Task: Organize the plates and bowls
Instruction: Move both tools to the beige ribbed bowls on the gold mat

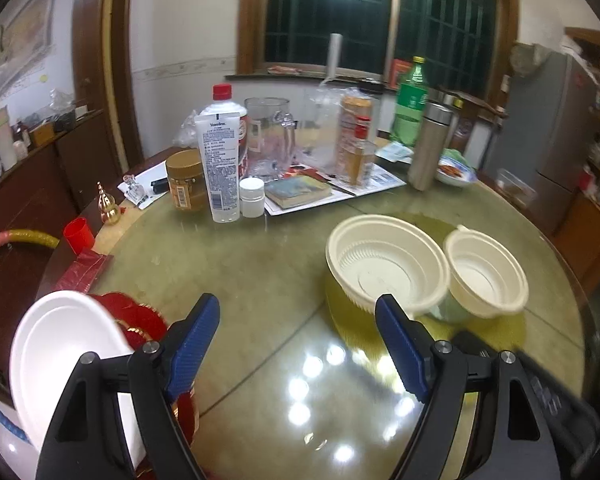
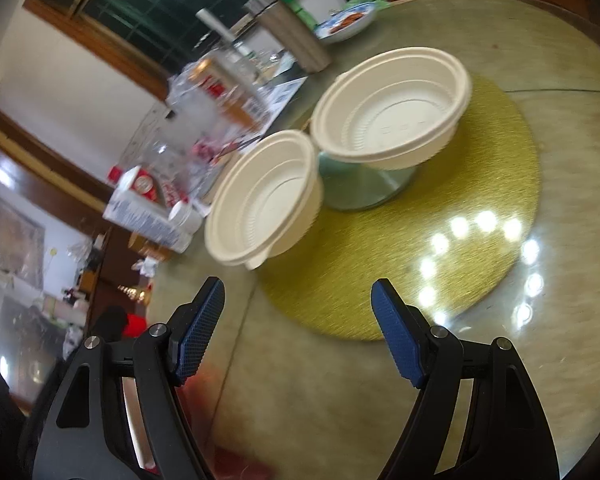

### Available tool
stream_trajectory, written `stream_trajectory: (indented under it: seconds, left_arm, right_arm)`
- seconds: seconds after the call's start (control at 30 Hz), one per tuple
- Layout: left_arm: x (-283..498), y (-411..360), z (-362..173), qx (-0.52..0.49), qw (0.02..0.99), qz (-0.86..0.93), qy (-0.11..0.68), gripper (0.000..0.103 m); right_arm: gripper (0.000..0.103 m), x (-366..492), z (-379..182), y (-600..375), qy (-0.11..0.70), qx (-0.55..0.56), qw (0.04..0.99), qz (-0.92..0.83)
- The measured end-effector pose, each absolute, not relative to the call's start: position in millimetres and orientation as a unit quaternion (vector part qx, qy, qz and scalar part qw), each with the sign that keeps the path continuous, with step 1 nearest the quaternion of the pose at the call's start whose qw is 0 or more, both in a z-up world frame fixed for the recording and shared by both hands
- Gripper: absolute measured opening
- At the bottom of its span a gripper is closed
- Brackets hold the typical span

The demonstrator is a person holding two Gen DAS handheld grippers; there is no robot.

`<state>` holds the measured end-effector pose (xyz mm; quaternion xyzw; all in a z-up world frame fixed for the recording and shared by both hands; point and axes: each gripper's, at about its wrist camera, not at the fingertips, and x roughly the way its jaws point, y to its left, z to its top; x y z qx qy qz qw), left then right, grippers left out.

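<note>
Bowls: large bowl (image 1: 386, 266), small bowl (image 1: 486, 272), rims touching, ahead-right of my left gripper (image 1: 300, 350); right gripper (image 2: 298, 330) nearer; both spread apart, empty.

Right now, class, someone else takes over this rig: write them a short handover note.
Left tool: open, empty, above the table.
Right tool: open, empty.
Larger cream bowl and smaller cream bowl sit rim to rim near the gold mat; a metal dish lies under them.
White plate lies at the table's left edge, on something red.
Done: nothing stacked yet.
Left: gather bowls and plate.
</note>
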<state>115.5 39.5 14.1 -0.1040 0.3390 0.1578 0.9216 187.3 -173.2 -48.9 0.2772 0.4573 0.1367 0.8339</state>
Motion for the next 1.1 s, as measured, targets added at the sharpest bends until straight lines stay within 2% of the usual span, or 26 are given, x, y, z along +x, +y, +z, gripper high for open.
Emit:
stream_trajectory:
  seconds: [0.17, 0.4, 0.6, 0.87, 0.97, 1.03, 1.1]
  left_arm:
    - [143.4, 50.0, -2.1, -0.156, 0.906, 0.173, 0.355, 0.08]
    - [175.4, 58.1, -25.0, -0.199, 0.888, 0.175, 0.376, 0.08]
    - [191.0, 60.9, -35.0, -0.212, 0.882, 0.167, 0.387, 0.08]
    - [207.2, 66.5, -49.8, -0.215, 0.88, 0.165, 0.39, 0.079]
    - [212.1, 68.1, -57.7, -0.226, 0.877, 0.154, 0.396, 0.079]
    - [213.6, 68.2, -60.1, -0.23, 0.876, 0.147, 0.397, 0.079]
    - [214.3, 65.8, -60.1, -0.223, 0.88, 0.144, 0.394, 0.072]
  right_arm:
    - [0.077, 189.2, -48.8, -180.0, 0.448, 0.284, 0.837, 0.134]
    - [0.077, 189.0, -50.0, -198.0, 0.427, 0.361, 0.811, 0.174]
    - [0.077, 204.7, -55.4, -196.4, 0.446, 0.407, 0.775, 0.189]
    - [0.076, 258.6, -57.1, -180.0, 0.468, 0.388, 0.776, 0.168]
    - [0.066, 270.8, -63.8, -174.4, 0.479, 0.376, 0.778, 0.156]
    - [0.066, 275.9, -69.5, -172.4, 0.487, 0.37, 0.777, 0.149]
    - [0.051, 279.5, -74.0, -170.6, 0.488, 0.367, 0.778, 0.148]
